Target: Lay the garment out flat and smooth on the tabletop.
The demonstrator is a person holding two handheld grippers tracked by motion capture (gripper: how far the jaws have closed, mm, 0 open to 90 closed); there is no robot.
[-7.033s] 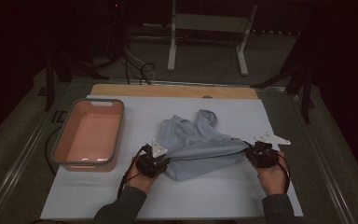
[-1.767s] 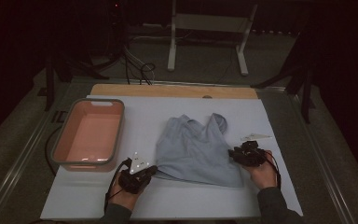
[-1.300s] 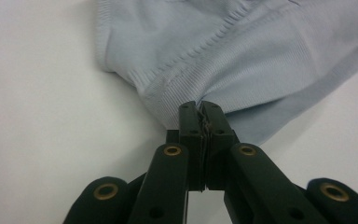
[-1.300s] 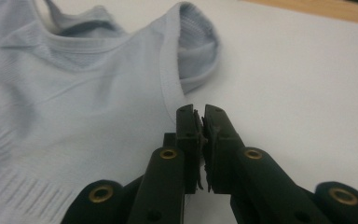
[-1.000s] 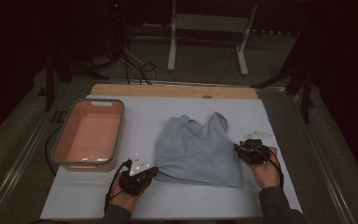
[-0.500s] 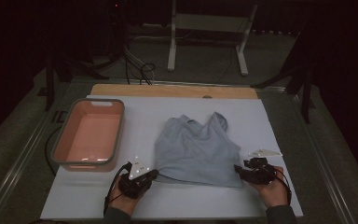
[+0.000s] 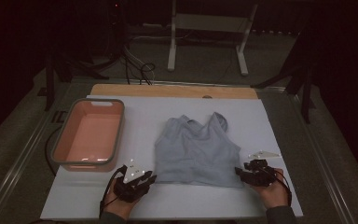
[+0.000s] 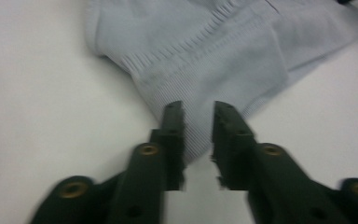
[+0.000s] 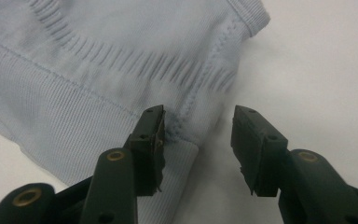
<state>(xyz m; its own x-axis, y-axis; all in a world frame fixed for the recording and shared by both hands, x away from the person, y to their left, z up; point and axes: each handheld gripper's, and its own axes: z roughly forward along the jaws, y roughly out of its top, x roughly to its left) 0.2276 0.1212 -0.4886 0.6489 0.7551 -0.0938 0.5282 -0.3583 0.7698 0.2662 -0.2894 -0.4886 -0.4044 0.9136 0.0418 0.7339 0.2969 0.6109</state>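
While the pale blue top (image 7: 196, 151) lies spread flat on the white tabletop (image 7: 279, 121), just right of the pink tub (image 7: 89, 135), both tongs sit at its near hem corners. The left tongs (image 8: 198, 116) have just been opening, jaws slightly apart astride the ribbed corner, no longer pinching it. The right tongs (image 9: 198, 123) stand wider, one jaw on the cloth, nothing gripped. To fold cleanly, each should probably take its corner squarely and lift evenly.
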